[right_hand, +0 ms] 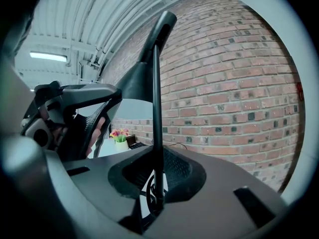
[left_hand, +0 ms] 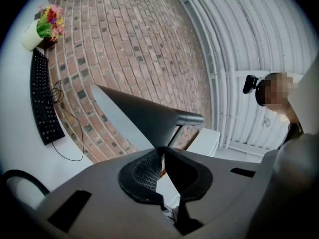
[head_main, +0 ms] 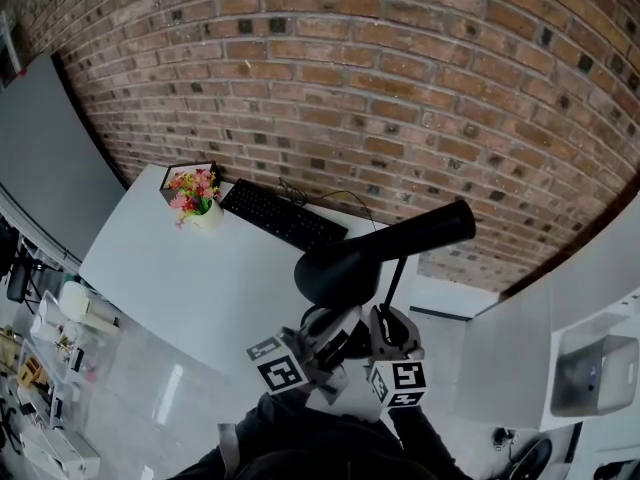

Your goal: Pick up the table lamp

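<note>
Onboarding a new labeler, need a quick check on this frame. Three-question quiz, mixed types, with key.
1. True or false: only one gripper is on the table lamp.
2. Which part of the lamp sits between the jaws of the right gripper? A) shade B) thin stem C) cord
3. Fill in: next to the keyboard stands a pot of ____.
Key: 1 false, the left gripper grips the shade too; 2 B; 3 flowers.
</note>
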Demonstrator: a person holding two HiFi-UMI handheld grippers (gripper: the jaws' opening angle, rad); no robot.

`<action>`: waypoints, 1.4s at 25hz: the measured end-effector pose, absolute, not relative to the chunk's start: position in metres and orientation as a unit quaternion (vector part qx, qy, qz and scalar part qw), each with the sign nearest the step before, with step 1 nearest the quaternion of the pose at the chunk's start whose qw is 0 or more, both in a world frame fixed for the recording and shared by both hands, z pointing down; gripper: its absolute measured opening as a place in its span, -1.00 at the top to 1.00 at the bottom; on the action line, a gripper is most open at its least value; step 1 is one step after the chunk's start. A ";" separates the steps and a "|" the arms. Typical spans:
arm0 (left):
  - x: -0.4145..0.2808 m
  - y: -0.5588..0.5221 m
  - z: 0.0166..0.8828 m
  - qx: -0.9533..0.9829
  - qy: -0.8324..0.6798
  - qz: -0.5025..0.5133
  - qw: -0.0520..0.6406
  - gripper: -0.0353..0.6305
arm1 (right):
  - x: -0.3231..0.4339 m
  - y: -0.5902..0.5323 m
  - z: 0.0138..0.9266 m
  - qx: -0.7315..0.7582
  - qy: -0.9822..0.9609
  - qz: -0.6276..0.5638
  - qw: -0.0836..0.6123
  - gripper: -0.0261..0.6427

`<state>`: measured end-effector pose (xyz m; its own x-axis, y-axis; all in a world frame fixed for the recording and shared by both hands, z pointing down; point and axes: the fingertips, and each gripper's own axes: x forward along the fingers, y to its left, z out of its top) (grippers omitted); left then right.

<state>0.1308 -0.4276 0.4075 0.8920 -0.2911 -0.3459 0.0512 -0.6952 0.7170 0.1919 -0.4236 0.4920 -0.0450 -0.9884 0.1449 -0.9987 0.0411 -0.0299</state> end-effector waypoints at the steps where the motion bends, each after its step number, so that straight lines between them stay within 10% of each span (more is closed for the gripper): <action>1: 0.130 -0.429 0.406 0.894 -0.069 -0.224 0.382 0.83 | 0.191 -0.424 0.490 0.688 -0.722 0.060 0.040 0.78; 35: 0.077 -0.476 0.244 0.912 -0.083 -0.331 0.229 0.86 | 0.140 -0.494 0.318 0.598 -0.796 -0.065 -0.061 0.79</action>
